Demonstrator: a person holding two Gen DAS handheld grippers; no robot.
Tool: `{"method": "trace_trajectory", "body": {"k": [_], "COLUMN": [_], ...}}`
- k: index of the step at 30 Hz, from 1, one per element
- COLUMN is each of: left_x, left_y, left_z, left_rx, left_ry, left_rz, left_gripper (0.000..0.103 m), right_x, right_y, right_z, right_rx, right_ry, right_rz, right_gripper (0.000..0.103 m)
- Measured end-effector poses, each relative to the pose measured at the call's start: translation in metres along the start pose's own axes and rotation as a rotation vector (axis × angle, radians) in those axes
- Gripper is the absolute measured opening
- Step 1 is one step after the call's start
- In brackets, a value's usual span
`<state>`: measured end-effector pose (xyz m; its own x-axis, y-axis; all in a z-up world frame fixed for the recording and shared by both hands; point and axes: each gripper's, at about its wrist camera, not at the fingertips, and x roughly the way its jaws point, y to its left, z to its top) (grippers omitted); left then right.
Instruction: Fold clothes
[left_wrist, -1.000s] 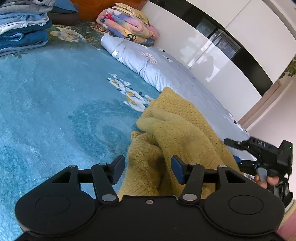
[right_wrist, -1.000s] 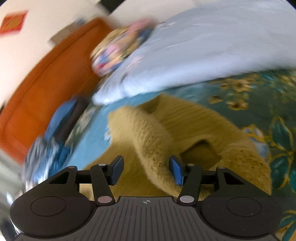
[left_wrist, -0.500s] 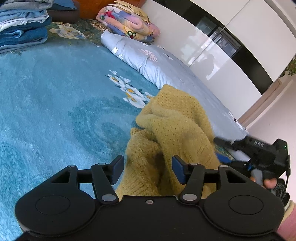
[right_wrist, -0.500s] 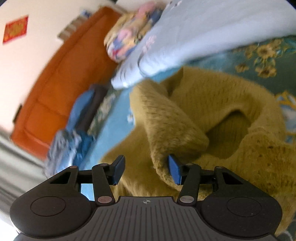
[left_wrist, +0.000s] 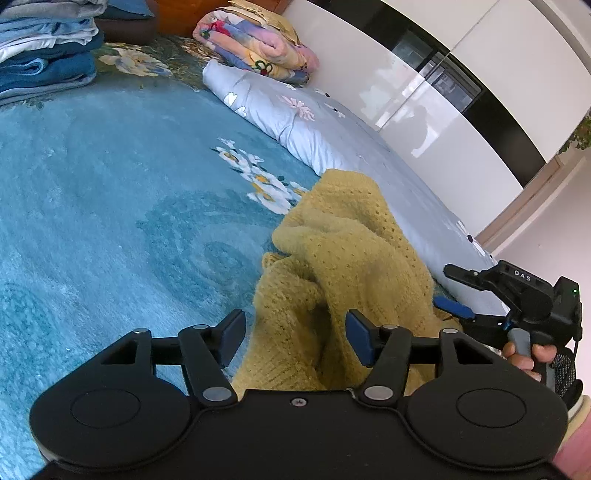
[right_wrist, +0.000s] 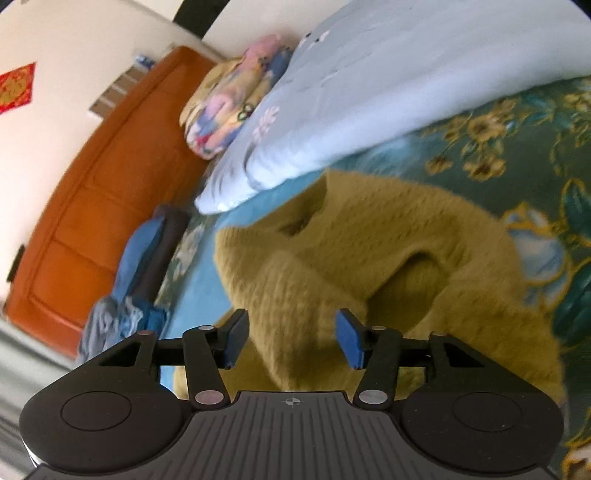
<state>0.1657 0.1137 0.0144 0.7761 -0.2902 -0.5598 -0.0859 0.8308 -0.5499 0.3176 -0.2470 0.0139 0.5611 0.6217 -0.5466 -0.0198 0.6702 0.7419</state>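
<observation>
Sweater (left_wrist: 351, 258), mustard yellow and loosely knitted, lies bunched in a heap on the blue floral bedspread (left_wrist: 110, 192), right up against both tools; the left gripper (left_wrist: 295, 338) has it directly ahead, a fold of knit rising between the blue pads, which stand apart and press on nothing, the jaws having just been opening. Over to the right gripper (right_wrist: 291, 338); same story, jaws apart and just widening, a thick ridge of the sweater running up between the fingers (right_wrist: 349, 339) with a gap on either side, so no clamp there. From the left wrist view the right gripper sits at the heap's far right edge, a hand (left_wrist: 532, 356) wrapped on its grey trigger; beyond the sweater a pale blue quilt (left_wrist: 332, 136) stretches along the bed, a rolled flowered blanket (left_wrist: 258, 48) at its head; folded clothes (left_wrist: 44, 48) stacked well apart at the far left corner, by the orange headboard (right_wrist: 92, 206).
</observation>
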Motion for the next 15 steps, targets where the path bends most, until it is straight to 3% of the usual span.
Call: {"method": "trace_trajectory", "body": {"k": [9,12,13,15], "left_x": [0.0,-0.002,-0.002,-0.002], "left_y": [-0.003,-0.001,-0.001,-0.001], "left_z": [0.0,0.001,0.001,0.0], "left_rx": [0.011,0.003,0.0,-0.002], "left_ry": [0.004,-0.001,0.0,0.003], "left_rz": [-0.006,-0.001,0.001,0.003], "left_gripper": [0.06,0.06,0.06,0.06], "right_x": [0.034,0.039,0.04,0.043], "right_y": [-0.014,-0.013,-0.013,-0.01], "right_z": [0.01,0.009,0.009,0.009], "right_rx": [0.15,0.175,0.185,0.19], "right_ry": [0.068,0.059,0.05,0.033], "right_rz": [-0.041,-0.013,-0.007,-0.012], "right_gripper": [0.057,0.057,0.055,0.032]}}
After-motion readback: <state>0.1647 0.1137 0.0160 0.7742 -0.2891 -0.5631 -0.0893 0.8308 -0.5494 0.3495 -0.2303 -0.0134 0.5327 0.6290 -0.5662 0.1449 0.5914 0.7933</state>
